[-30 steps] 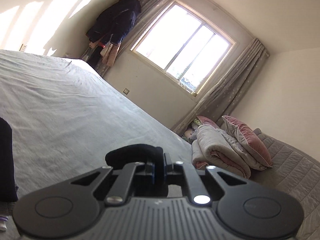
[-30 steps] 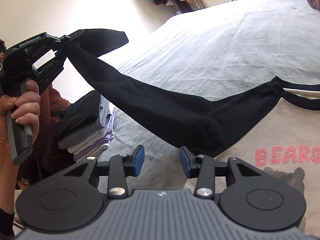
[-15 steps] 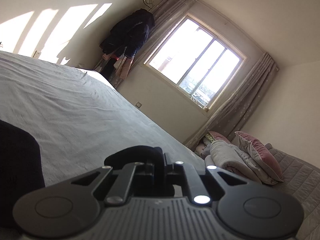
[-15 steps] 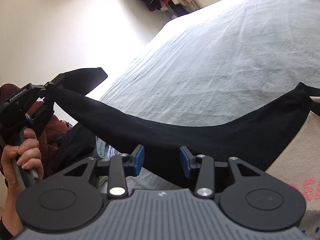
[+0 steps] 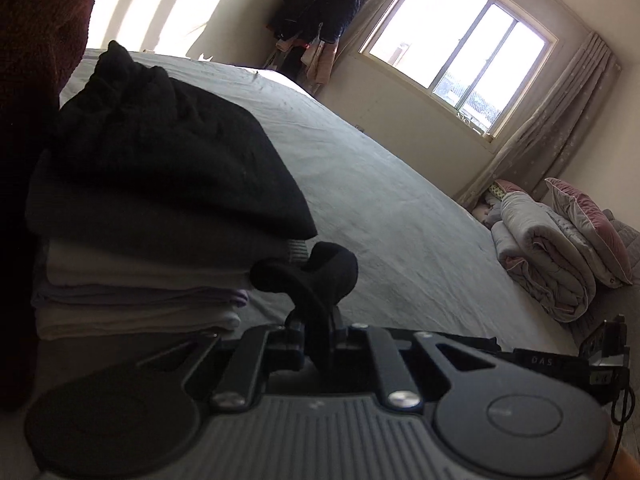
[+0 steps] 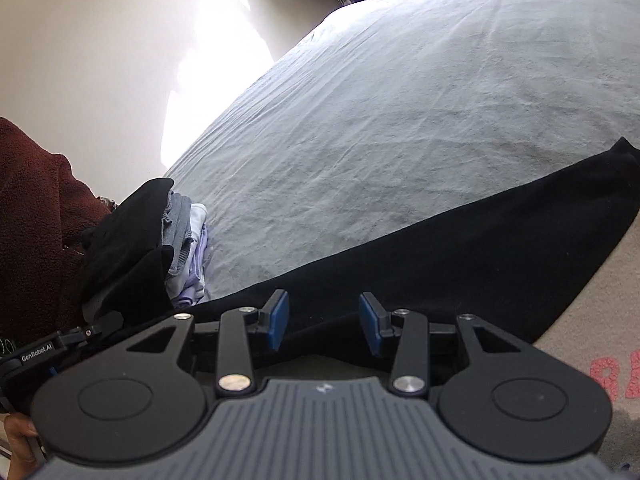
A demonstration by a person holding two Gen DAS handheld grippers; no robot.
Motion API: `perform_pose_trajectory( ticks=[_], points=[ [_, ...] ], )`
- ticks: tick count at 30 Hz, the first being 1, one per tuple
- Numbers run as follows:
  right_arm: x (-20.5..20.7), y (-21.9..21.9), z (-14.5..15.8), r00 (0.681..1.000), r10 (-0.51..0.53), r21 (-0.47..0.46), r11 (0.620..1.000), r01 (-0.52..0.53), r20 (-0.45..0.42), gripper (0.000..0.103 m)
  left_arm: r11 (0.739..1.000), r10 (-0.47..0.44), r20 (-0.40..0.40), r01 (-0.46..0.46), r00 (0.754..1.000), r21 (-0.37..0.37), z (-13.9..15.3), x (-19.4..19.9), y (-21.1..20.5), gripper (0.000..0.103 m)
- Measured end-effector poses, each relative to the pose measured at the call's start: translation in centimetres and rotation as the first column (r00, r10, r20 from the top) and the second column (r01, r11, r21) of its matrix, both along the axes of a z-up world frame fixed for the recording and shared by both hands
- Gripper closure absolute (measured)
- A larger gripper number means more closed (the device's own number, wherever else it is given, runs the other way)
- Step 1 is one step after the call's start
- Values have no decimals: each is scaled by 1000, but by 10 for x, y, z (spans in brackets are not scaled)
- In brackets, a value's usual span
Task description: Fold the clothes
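My left gripper (image 5: 318, 326) is shut on the cuff of a black sleeve (image 5: 316, 276), which bunches up between the jaws. In the right wrist view the black sleeve (image 6: 460, 264) stretches flat across the grey bed (image 6: 420, 112) from lower left to right, joined to a beige garment with red letters (image 6: 612, 368). My right gripper (image 6: 323, 322) is open and empty, its blue pads (image 6: 279, 320) just above the sleeve. The left gripper body shows at the lower left (image 6: 36, 356).
A stack of folded clothes (image 5: 160, 200) with a black item on top sits at the bed's near corner, also in the right wrist view (image 6: 160, 248). Rolled bedding and a pink pillow (image 5: 560, 248) lie beyond the bed. The person's maroon sleeve (image 6: 28, 220) is at left.
My left gripper has come down and toward me with the sleeve cuff, lowering to beside the folded stack. The sleeve has gone from raised in the air to lying low across the bed.
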State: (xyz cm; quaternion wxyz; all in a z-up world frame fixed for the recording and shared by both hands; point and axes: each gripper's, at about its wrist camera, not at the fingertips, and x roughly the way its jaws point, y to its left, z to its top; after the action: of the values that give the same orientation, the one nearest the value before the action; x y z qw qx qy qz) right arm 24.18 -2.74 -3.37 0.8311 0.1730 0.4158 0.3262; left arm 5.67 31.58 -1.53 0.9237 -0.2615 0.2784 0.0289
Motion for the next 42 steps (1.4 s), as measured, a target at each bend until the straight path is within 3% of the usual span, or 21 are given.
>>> perform_pose_trajectory(
  ticks=[6, 7, 9, 14, 16, 20, 28, 31, 33, 35, 38, 42],
  points=[
    [-2, 3, 4, 1000, 7, -32, 999, -6, 11, 59, 999, 39, -75, -40, 996, -14, -15, -22, 21, 84],
    [-2, 3, 5, 1000, 6, -36, 999, -6, 13, 59, 999, 37, -74, -38, 997, -14, -13, -23, 23, 80],
    [-3, 3, 7, 1000, 7, -41, 999, -6, 17, 59, 999, 32, -75, -34, 997, -16, -10, -22, 26, 59],
    [-5, 9, 10, 1000, 15, -47, 999, -14, 17, 59, 997, 44, -83, -49, 996, -60, -12, -11, 32, 58],
    [-6, 11, 11, 1000, 19, -50, 999, -18, 19, 59, 997, 58, -89, -62, 994, -40, -13, -7, 32, 58],
    [-8, 15, 13, 999, 32, -55, 998, -31, 24, 59, 996, 88, -94, -88, 992, -1, -15, -4, 33, 59],
    [-27, 41, 18, 991, 120, -52, 992, -117, 54, 59, 994, 94, -165, -101, 982, -30, -30, 0, 41, 63],
    [-33, 51, 18, 987, 149, -65, 987, -145, 60, 59, 996, 80, -181, -87, 980, -31, -36, 4, 35, 68],
    [-36, 55, 18, 986, 156, -72, 986, -151, 65, 59, 997, 62, -175, -68, 983, -31, -39, 6, 27, 83],
    [-37, 55, 17, 987, 152, -65, 987, -148, 60, 59, 999, 24, -129, -29, 991, -40, -36, 4, 19, 97],
    [-40, 54, 15, 988, 145, -58, 988, -142, 51, 59, 997, -63, -50, 60, 997, -53, -26, 0, 7, 97],
    [-43, 51, 13, 990, 136, -47, 990, -134, 40, 59, 976, -215, 4, 215, 977, -46, -13, -6, -8, 97]
  ],
)
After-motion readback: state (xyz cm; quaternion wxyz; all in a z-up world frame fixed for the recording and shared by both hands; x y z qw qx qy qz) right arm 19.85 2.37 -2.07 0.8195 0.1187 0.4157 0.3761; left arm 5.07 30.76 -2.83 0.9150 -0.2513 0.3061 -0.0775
